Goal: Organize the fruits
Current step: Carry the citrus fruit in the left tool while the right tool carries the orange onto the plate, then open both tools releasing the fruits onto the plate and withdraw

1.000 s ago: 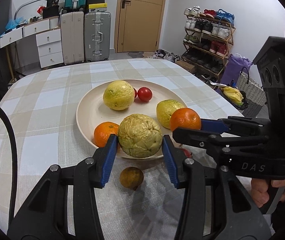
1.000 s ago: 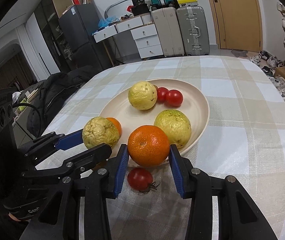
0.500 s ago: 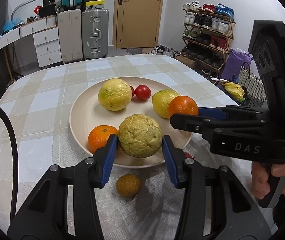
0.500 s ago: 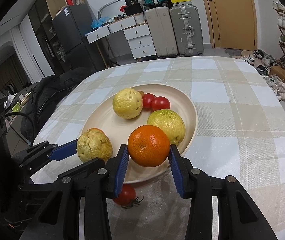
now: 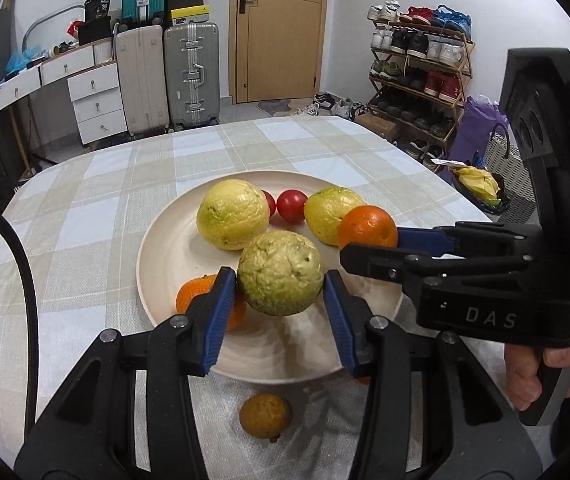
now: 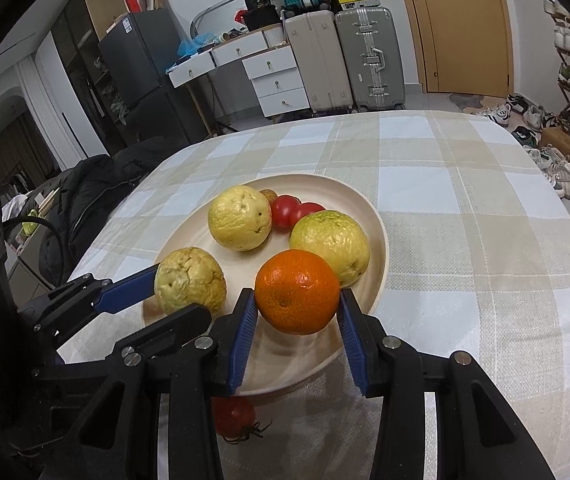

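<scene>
Fruit: left gripper (image 5: 281, 300) jaws pinch a wrinkled guava (image 5: 281, 274), right gripper (image 6: 295, 322) jaws pinch an orange (image 6: 297, 292), both held over plate (image 5: 165, 248) w/ other fruit. Brown fruit (image 5: 265, 416) & tomato (image 6: 235, 416) on table (image 6: 465, 208), near side.

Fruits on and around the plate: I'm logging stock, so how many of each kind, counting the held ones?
Guavas: 3
Oranges: 2
Tomatoes: 3
Small brown fruit: 1
Total: 9, leaving out a half-hidden brownish bit behind the far guava, too hidden to name.
</scene>
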The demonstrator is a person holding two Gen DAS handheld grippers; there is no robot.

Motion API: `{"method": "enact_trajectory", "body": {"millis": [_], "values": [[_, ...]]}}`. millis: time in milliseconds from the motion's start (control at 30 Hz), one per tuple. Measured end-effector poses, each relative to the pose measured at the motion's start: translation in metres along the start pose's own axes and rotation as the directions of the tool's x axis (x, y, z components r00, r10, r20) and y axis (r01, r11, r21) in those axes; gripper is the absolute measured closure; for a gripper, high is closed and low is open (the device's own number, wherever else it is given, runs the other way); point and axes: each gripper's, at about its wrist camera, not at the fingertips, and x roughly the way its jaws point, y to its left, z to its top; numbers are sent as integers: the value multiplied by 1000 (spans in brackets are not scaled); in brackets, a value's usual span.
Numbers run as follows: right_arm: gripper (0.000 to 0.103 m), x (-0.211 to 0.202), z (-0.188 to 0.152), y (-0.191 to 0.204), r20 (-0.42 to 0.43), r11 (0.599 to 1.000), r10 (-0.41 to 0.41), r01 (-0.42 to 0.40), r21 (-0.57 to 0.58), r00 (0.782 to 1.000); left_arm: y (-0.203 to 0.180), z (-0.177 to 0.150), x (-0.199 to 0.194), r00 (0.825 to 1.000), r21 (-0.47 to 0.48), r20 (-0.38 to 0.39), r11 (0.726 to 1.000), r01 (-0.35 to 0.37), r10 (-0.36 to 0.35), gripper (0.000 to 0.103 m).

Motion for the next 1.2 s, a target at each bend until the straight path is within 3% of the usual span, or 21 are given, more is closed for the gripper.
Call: {"method": "enact_trajectory", "body": {"millis": [67,133,300,400,500,600,700,867,933,1200], "values": [[60,-3,-1,0,8,1000,1,-1,5,1000,2,3,2,1000,-1,1,1000,-12,12,60],[51,-10,-2,-1,39,1000,1,-1,8,999,6,7,3,999,-12,8,999,-43,43,60],[49,-20,-5,0,62,1000,1,-1,1,998,19,10,2,999,-60,5,998,-35,36,60],[37,-25,-9,2,63,1000,-24,24,-8,998,23,7,-3,999,-75,-1,996,-41,41,59],[26,-31,-15,3,79,999,-43,44,-12,996,25,3,-11,999,-83,0,996,-33,33,48],[8,-38,-21,3,96,998,-64,64,-4,993,25,-2,-22,999,-90,15,995,-31,33,33],[1,-45,-27,3,95,997,-75,76,-2,993,26,-10,-38,999,-98,34,994,-38,41,22],[0,-55,-36,10,116,996,-85,88,-16,990,21,-28,-65,997,-80,58,995,-54,59,11],[0,-57,-39,12,120,997,-76,79,-19,990,17,-35,-72,996,-64,59,996,-63,67,1],[0,-59,-44,18,120,996,-73,77,-33,990,17,-57,-92,994,-61,56,994,-93,97,1]]}}
